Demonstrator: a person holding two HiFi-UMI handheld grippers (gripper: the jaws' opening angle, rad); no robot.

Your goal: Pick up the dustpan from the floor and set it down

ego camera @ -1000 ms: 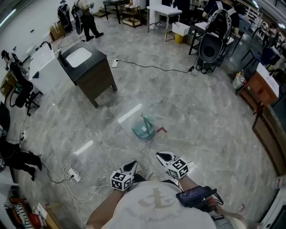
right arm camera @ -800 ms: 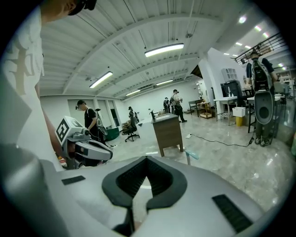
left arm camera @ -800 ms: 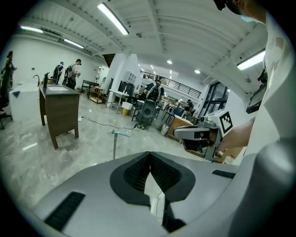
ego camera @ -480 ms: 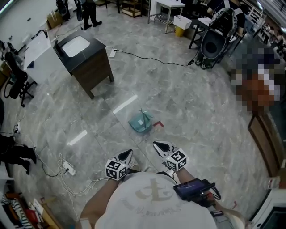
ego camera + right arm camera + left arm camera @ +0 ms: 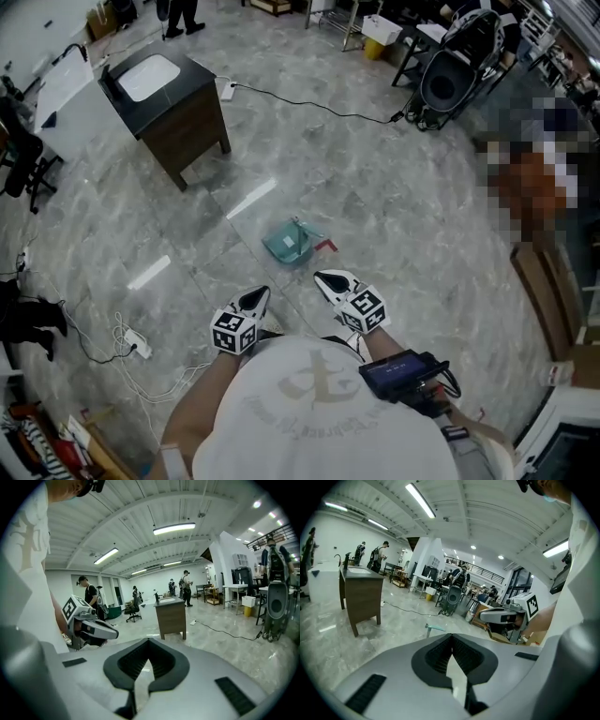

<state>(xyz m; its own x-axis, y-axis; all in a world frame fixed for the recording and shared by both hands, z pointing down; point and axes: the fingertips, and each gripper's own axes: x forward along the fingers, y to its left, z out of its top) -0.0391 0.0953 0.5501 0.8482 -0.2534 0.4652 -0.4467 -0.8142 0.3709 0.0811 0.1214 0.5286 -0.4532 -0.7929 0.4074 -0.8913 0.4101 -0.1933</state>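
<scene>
Finding 1, jaws. My left gripper [image 5: 257,297] has its jaws pressed together with nothing between them. My right gripper [image 5: 324,279] is the same: jaws fully together, empty. Both are held low in front of my body and angled down toward the floor [image 5: 403,216].

Finding 2, task item. The teal dustpan [image 5: 290,243] lies on the floor at my 12 o'clock, ahead of both grippers and apart from them. Its handle appears to rise above the pan; in the left gripper view it shows just over the jaw tips. A small red object [image 5: 326,246] lies just beside the pan at its 3 o'clock. A dark cabinet [image 5: 171,105] stands well apart at my 10 o'clock.

Finding 3, step in hand. In my judgement this is the approach; no grasp has begun.

Recommendations. Part the jaws of the gripper chosen for the pickup before it reaches the pan, not at contact. Bring it in low and in line with the handle, and seat the handle deep between the pads before pressing. Keep clear of the red object. Lift with the pan level, then set it down flat before letting go.
</scene>
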